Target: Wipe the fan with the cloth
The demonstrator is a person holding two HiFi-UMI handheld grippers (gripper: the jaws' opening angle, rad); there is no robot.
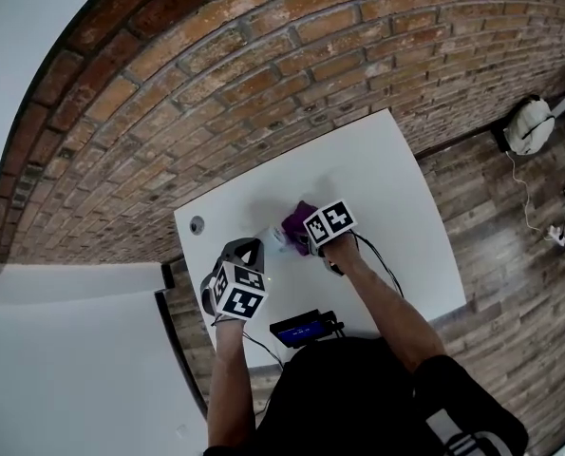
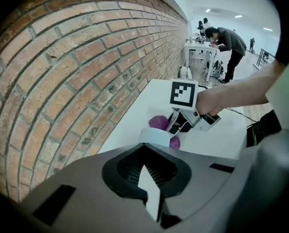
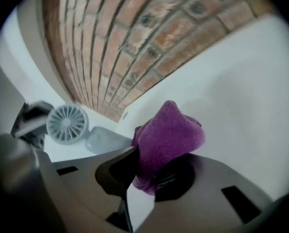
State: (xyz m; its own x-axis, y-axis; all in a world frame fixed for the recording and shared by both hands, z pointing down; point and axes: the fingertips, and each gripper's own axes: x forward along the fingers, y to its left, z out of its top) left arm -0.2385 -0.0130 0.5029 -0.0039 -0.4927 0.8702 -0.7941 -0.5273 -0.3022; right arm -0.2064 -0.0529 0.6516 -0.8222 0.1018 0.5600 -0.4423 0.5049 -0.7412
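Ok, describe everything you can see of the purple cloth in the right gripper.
The purple fuzzy cloth, microfibre by its look, is bunched and pinched between the jaws of the right gripper, a peaked fold standing out ahead of them. It sits over the white table, close to the small white round fan. Only the jaws clearly touch it; contact with table or fan cannot be told.

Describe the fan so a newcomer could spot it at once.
Find the white table against the brick wall. On it, beside the purple cloth held by the right hand-held gripper, is the fan: small, round, white, with radial grille spokes, unlike that soft cloth.
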